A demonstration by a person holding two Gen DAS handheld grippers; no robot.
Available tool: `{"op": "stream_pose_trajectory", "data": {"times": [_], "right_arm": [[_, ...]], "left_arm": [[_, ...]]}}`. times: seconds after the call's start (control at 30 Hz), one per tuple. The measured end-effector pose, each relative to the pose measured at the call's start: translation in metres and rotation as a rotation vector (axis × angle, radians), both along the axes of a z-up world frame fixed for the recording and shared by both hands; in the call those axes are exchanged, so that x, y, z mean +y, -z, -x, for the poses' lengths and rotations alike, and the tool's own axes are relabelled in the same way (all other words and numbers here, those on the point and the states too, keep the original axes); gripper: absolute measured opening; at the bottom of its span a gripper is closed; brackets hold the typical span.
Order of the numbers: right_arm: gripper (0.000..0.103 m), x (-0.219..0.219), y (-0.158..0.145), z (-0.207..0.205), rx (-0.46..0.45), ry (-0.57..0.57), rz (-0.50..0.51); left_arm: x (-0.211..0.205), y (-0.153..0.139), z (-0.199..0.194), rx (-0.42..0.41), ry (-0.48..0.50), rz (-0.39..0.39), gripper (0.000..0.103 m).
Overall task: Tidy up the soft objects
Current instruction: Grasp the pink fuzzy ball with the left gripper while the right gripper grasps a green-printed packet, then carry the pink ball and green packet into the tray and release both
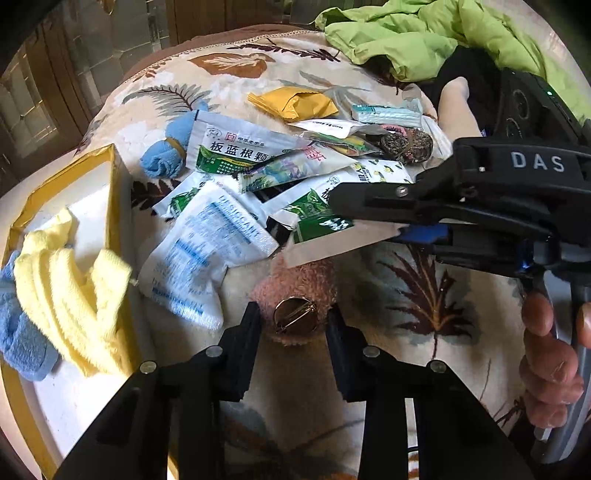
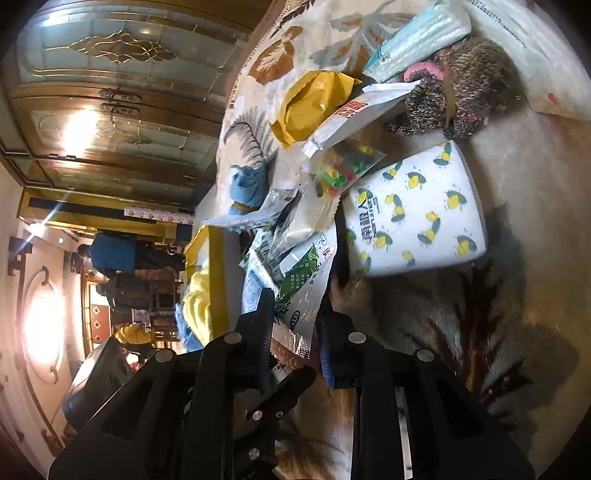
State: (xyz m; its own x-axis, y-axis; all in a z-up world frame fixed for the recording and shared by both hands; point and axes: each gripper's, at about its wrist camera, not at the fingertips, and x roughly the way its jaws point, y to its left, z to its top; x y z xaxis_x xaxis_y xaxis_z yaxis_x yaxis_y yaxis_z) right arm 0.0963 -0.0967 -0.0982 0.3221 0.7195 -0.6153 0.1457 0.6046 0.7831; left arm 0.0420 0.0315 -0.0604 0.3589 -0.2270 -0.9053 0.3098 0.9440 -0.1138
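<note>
A pink fuzzy item (image 1: pixel 295 288) with a round gold clasp (image 1: pixel 293 314) lies on the leaf-print blanket, between the fingers of my left gripper (image 1: pixel 293 325), which is open around it. My right gripper (image 2: pixel 295 328) is turned sideways and is shut on the lower edge of a green-and-white sachet (image 2: pixel 306 288); it also shows in the left wrist view (image 1: pixel 321 218). A gold-edged white box (image 1: pixel 92 206) at the left holds a yellow cloth (image 1: pixel 70 291) and a blue cloth (image 1: pixel 22 343).
Several sachets (image 1: pixel 207 254), a rolled blue cloth (image 1: pixel 166 147), a yellow packet (image 1: pixel 295 103), a lemon-print pack (image 2: pixel 417 214) and rolled dark knit socks (image 2: pixel 461 88) lie piled on the blanket. A green jacket (image 1: pixel 424 33) lies at the far right.
</note>
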Motion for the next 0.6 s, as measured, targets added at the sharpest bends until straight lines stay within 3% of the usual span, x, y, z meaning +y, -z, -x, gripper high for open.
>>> {"op": "stream_pose_trajectory", "data": {"times": [0.6], "right_arm": [[0.014, 0.023, -0.048, 0.021, -0.082, -0.083, -0.046]], "left_arm": [[0.05, -0.051, 0.029, -0.065, -0.088, 0.082, 0.035]]}}
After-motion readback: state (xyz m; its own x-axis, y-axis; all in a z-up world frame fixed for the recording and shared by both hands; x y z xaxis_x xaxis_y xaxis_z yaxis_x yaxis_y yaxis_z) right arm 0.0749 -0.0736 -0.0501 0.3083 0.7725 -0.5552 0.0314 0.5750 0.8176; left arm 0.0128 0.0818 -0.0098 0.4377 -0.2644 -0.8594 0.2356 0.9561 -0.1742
